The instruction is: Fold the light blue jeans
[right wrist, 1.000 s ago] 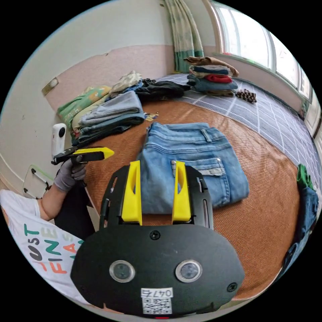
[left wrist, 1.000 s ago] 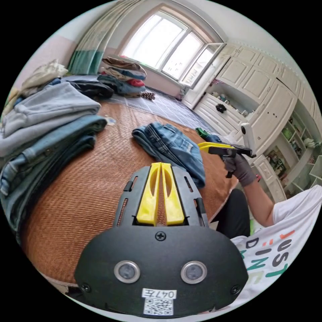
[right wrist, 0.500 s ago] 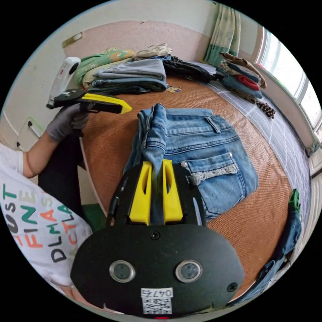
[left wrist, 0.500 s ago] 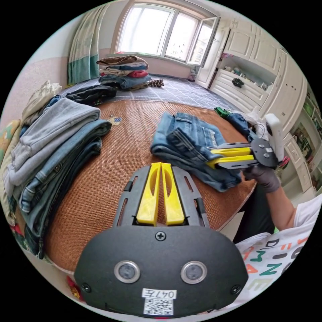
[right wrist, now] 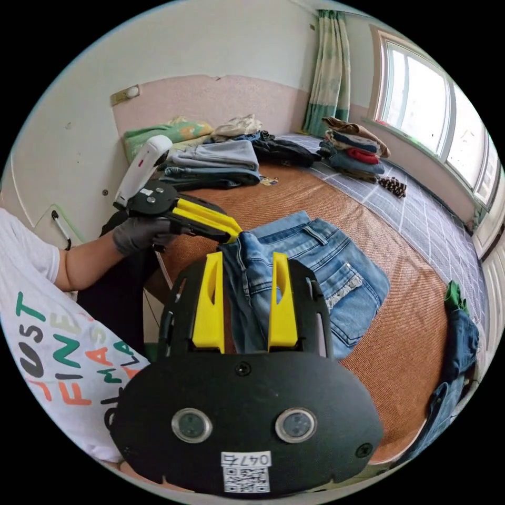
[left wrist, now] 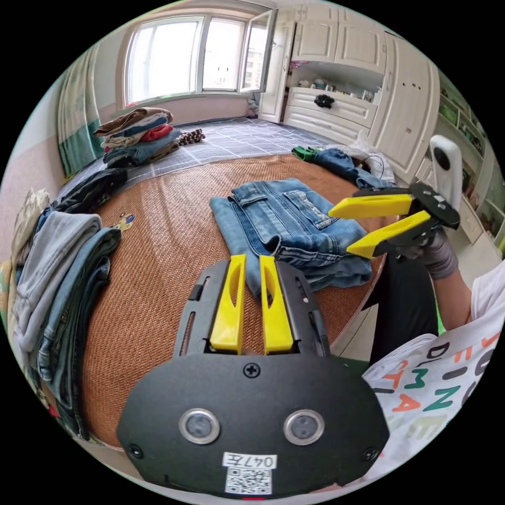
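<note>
Lying folded on the brown woven bed mat [left wrist: 158, 273], the light blue denim jeans [left wrist: 286, 223] sit near the mat's front edge in the left gripper view. The left tool [left wrist: 251, 263], with its yellow jaws a narrow gap apart and nothing between them, points at the near edge of the jeans; whether it touches the cloth I cannot tell. The right tool [left wrist: 350, 231] hangs over the jeans' right side, its yellow jaws spread and empty, held by a grey-gloved hand [left wrist: 436, 255]. A stack of folded blue and grey trousers [left wrist: 58, 273] lies at the mat's left edge, a second pile of folded clothes [left wrist: 139, 131] rests near the window, and white cupboards [left wrist: 379, 79] line the far wall.

In the right gripper view the right tool [right wrist: 246, 260] has its jaws apart, a raised fold of the jeans [right wrist: 315, 273] showing between them without being pressed. The left tool [right wrist: 235, 235] reaches in from the left, its tip at that fold's top corner, gripped by the other grey-gloved hand [right wrist: 139, 235]. A crumpled green and blue garment [right wrist: 463, 326] lies at the mat's right edge.
</note>
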